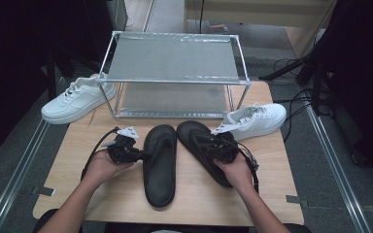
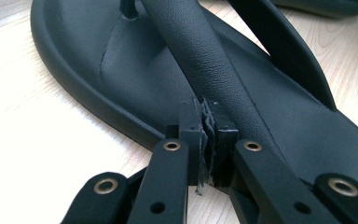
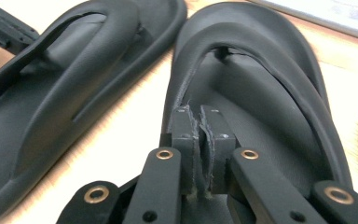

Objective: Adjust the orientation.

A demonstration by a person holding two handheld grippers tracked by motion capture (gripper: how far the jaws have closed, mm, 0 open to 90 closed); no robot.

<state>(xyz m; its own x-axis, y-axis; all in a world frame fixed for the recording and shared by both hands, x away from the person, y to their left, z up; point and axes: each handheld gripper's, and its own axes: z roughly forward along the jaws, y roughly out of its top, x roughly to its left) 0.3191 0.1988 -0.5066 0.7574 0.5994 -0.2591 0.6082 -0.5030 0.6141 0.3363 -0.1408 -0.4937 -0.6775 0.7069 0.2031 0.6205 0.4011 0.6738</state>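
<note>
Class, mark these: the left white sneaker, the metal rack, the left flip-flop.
left white sneaker [image 1: 77,100], high view, its upper side
metal rack [image 1: 175,80], high view, front rail
left flip-flop [image 1: 159,162], high view, footbed

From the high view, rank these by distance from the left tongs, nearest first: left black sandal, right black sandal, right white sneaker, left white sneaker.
Measured from the left tongs:
1. Left black sandal, right at the tongs, table centre.
2. Right black sandal, just beyond it, under the right hand.
3. Left white sneaker, far left corner beside the metal rack.
4. Right white sneaker, far right.
</note>
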